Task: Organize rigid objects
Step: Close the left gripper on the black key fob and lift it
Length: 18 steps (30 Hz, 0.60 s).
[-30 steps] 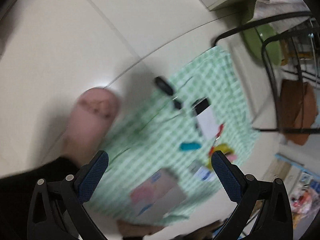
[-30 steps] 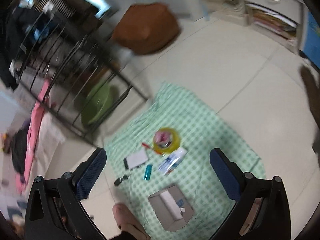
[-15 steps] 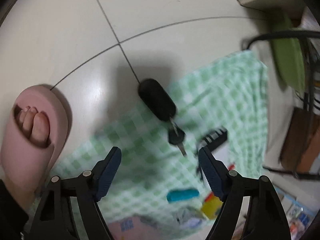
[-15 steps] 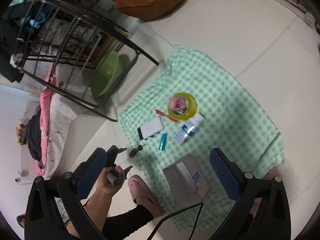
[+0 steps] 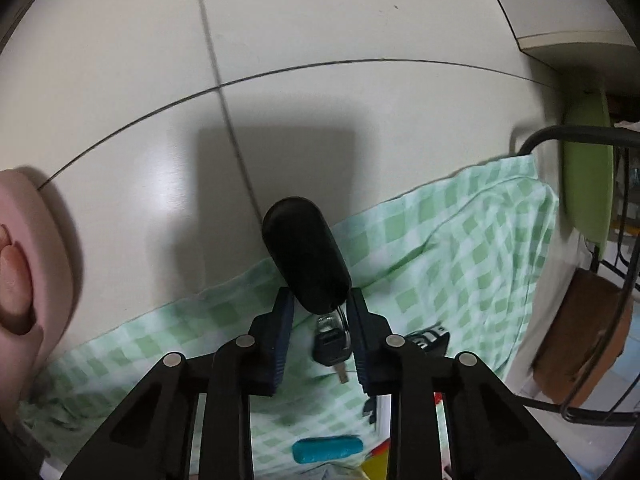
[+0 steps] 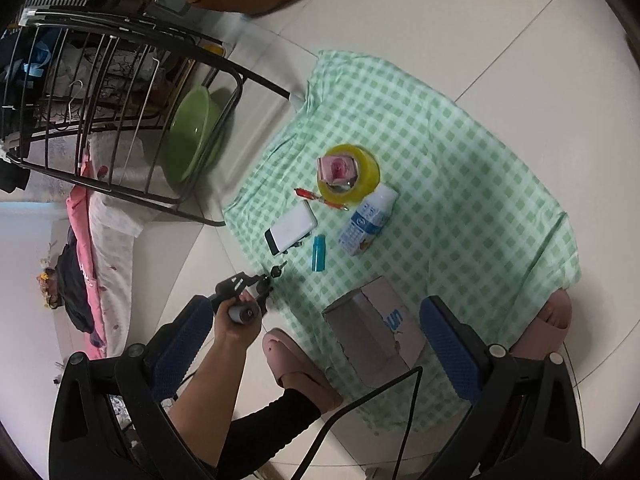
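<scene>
Your left gripper [image 5: 320,304] is down at the edge of the green checked cloth [image 5: 460,248], and its fingers [image 5: 282,320] are drawn in on either side of the near end of the black key fob [image 5: 304,256]; they look closed on it, though the exact contact is partly hidden by the fob's own bulk. The fob lies half on the cloth and half on the pale tile floor [image 5: 320,32], and its key ring and a small black-headed key [image 5: 330,346] trail back between your fingers. Just behind the key, a blue lighter [image 5: 326,448] lies on the cloth near the bottom of the left wrist view. Your right gripper [image 6: 316,340] hangs high above the floor with its fingers spread wide and nothing between them. From there you see the cardboard box [image 6: 372,334] standing open on the near part of the cloth, and farther out the white power bank [image 6: 290,228], the white bottle [image 6: 368,220] lying on its side, the yellow tape roll [image 6: 352,172] and a red pen [image 6: 320,198] just beside the roll. Your pink slipper [image 6: 298,368] rests on the floor at the cloth's near edge. A green basin [image 6: 194,132] leans under the black wire rack [image 6: 100,60] beyond the cloth.
</scene>
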Each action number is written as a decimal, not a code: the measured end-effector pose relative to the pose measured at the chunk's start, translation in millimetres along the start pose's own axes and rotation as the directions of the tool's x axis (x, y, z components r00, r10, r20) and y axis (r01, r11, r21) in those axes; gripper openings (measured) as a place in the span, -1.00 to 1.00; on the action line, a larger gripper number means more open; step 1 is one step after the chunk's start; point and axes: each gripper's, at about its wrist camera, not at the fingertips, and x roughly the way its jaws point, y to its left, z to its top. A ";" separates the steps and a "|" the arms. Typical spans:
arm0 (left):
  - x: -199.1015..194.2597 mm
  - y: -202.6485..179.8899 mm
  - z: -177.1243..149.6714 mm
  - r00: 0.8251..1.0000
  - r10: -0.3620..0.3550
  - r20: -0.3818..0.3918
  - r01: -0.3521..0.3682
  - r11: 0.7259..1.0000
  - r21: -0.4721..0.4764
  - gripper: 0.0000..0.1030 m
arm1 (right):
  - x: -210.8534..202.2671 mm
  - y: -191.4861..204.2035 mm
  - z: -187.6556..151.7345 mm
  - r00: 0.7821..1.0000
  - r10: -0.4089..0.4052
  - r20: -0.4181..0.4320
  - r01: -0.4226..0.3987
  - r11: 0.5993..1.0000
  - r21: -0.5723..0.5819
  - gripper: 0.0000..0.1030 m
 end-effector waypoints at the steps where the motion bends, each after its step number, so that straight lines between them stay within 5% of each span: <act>1: 3.2 -0.8 1.1 1.000 -0.019 -0.014 0.019 1.000 0.002 -0.66 | 0.6 -1.1 0.2 1.000 -0.005 -0.002 0.005 1.000 0.004 1.00; 11: 15.5 -0.7 -9.5 0.984 -0.124 -0.131 0.120 0.992 -0.040 -0.76 | -2.1 -8.1 1.1 1.000 0.001 0.005 -0.002 0.999 0.033 1.00; 18: -12.8 14.7 -25.3 0.931 -0.299 -0.211 0.273 0.951 -0.143 -0.77 | -6.9 -6.7 2.7 1.000 0.022 0.021 -0.023 0.999 0.045 1.00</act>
